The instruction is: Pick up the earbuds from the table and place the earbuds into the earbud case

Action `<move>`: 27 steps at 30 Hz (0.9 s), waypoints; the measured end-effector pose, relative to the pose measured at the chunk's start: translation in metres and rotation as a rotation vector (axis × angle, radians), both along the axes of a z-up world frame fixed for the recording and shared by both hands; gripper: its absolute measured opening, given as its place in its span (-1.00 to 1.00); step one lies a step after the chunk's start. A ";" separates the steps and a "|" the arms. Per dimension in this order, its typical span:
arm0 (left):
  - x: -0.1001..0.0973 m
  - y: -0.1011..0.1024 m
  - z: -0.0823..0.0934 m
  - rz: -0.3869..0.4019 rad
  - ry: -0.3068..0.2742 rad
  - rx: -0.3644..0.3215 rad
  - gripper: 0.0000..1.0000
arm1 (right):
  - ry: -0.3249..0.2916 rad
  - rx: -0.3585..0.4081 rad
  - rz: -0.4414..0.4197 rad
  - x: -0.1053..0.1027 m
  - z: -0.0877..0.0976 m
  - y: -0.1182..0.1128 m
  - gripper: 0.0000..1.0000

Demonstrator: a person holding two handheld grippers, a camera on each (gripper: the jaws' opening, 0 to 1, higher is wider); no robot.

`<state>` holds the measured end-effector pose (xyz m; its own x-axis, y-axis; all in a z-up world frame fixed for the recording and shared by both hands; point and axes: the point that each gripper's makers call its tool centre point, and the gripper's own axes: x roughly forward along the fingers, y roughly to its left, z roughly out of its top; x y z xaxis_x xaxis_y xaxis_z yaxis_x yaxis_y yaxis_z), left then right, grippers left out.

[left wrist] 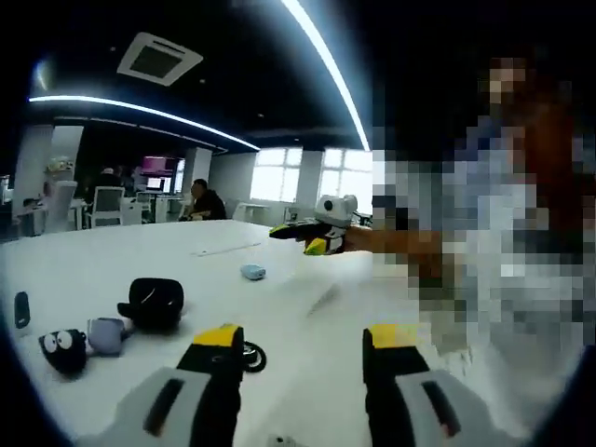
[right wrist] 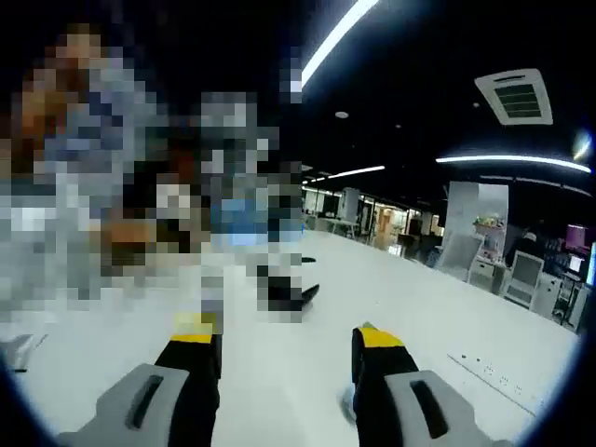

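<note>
Left gripper (left wrist: 303, 349): jaws apart, nothing between them, held above the white table (left wrist: 140, 261). Right gripper (right wrist: 284, 349): jaws likewise apart and empty, also over the table; it also shows in the left gripper view, farther out at mid-frame.

Nearest the left jaw, a thin black ring-shaped item (left wrist: 251, 357) lies on the table, partly hidden; too little shows to name it. Just beyond, to the left: a black open earbud case (left wrist: 154, 303), a pale lavender case (left wrist: 106, 335) beside it, and a black round case with cartoon eyes (left wrist: 63, 351) touching the lavender one. Farther out, a small light-blue object (left wrist: 252, 272) lies alone, possibly an earbud or a small case; cannot tell. No earbud is clearly resolved.

Judgement: step in hand is the approach, nothing picked up yet. To do it well, tilt the left gripper down to locate the earbud first, then close gently across its body, keeping the open case steady with the other gripper.
</note>
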<state>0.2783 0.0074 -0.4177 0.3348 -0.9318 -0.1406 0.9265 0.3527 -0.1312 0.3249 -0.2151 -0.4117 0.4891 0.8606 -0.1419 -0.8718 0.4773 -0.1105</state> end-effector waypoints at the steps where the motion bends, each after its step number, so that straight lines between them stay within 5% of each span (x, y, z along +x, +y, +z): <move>1: 0.002 0.003 0.003 0.023 -0.017 0.000 0.06 | -0.031 -0.003 0.003 -0.010 0.004 0.004 0.10; 4: -0.001 0.012 0.015 0.079 -0.043 -0.005 0.06 | -0.076 -0.048 -0.020 -0.035 0.008 0.010 0.14; 9: -0.010 0.029 0.018 0.162 -0.042 0.029 0.10 | -0.034 -0.099 -0.063 -0.083 -0.002 0.023 0.09; 13: -0.020 0.035 0.018 0.200 -0.060 0.031 0.16 | 0.003 -0.004 -0.055 -0.112 0.002 0.038 0.05; 20: -0.030 0.034 0.015 0.201 -0.035 -0.009 0.14 | 0.001 0.109 -0.096 -0.128 0.016 0.042 0.01; 22: -0.030 0.036 0.017 0.210 -0.043 -0.019 0.12 | 0.031 0.081 -0.083 -0.132 0.013 0.047 -0.03; 23: -0.031 0.037 0.015 0.203 -0.038 -0.001 0.12 | -0.009 0.086 -0.069 -0.136 0.020 0.048 -0.03; 25: -0.025 0.049 0.013 0.252 -0.061 0.055 0.11 | 0.007 0.132 -0.075 -0.136 0.027 0.046 -0.05; 27: -0.026 0.054 0.019 0.262 -0.067 0.042 0.10 | -0.001 0.128 -0.082 -0.135 0.028 0.043 -0.08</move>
<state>0.2520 0.0610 -0.3992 0.5734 -0.8060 -0.1468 0.8091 0.5852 -0.0528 0.1896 -0.1716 -0.3834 0.5589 0.8285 -0.0331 -0.8290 0.5575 -0.0444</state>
